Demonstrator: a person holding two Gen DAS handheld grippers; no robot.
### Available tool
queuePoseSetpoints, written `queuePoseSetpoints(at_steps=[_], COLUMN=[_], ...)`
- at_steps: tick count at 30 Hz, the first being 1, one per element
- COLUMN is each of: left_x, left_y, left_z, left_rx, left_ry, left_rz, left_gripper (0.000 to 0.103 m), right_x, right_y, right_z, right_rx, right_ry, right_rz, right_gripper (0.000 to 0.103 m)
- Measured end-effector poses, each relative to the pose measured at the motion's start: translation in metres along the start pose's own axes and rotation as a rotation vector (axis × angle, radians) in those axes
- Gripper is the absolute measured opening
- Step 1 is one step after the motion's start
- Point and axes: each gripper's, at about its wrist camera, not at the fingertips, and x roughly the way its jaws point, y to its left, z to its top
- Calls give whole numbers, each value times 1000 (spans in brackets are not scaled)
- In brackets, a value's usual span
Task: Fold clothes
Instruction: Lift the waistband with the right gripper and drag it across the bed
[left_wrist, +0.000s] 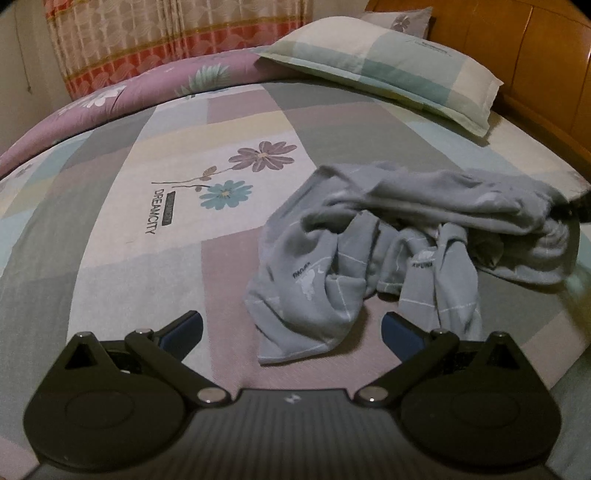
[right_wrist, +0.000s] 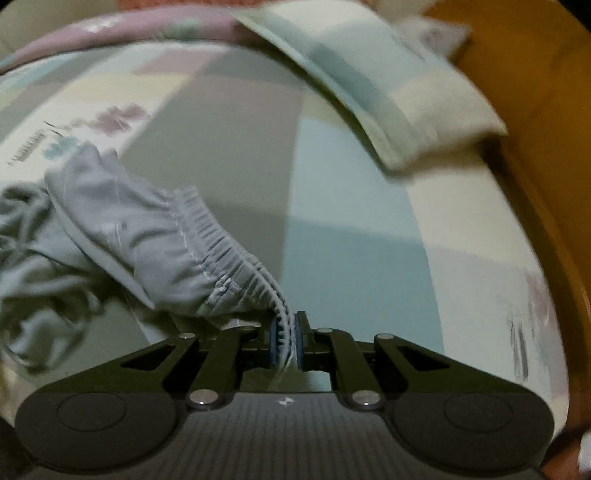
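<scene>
Grey trousers (left_wrist: 388, 243) lie crumpled on the bed (left_wrist: 147, 258), toward its right edge, well short of the pillow (left_wrist: 388, 70) at the headboard end. My right gripper (right_wrist: 287, 341) is clamped on the gathered elastic waistband (right_wrist: 221, 243), lifting that end off the sheet. My left gripper (left_wrist: 291, 332) hangs with jaws wide apart and nothing between them, just above a leg hem. Step in hand, I judge: spreading the garment flat. Next calls for my left to pinch the waistband's other side, then draw it taut.
</scene>
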Motion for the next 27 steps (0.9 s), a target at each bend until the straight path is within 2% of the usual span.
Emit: queuePoseSetpoints(at_steps=[2, 3, 5, 7, 9, 13, 18, 21, 23, 27], left_x=[1, 2, 3, 5, 8, 11, 18, 22, 25, 31], left_y=[-2, -3, -4, -5, -7, -12, -17, -16, -13, -10], left_z=[0, 0, 1, 3, 5, 7, 7, 5, 4, 4], left_rx=[7, 10, 13, 7, 0, -6, -1, -3, -13, -22], left_ry=[4, 6, 9, 12, 14, 18, 37, 47, 52, 56], left_rz=[1, 2, 1, -4, -12, -28, -30, -29, -27, -37], left_gripper=[102, 102, 102, 102, 102, 102, 102, 102, 102, 102], right_x=[7, 7, -3, -14, -21, -7, 60, 89, 95, 83], right_y=[-6, -7, -11, -16, -23, -25, -6, 8, 21, 41], right_z=[-9, -13, -13, -10, 2, 39, 71, 67, 58, 37], right_rx=[11, 11, 11, 19, 51, 110, 111, 99, 62, -10], right_ry=[41, 45, 4, -49, -109, -156, -98, -39, -21, -67], right_rz=[30, 67, 131, 188, 235, 349, 412, 456, 448, 404], right_gripper=[18, 25, 34, 52, 58, 58, 58, 58, 58, 58])
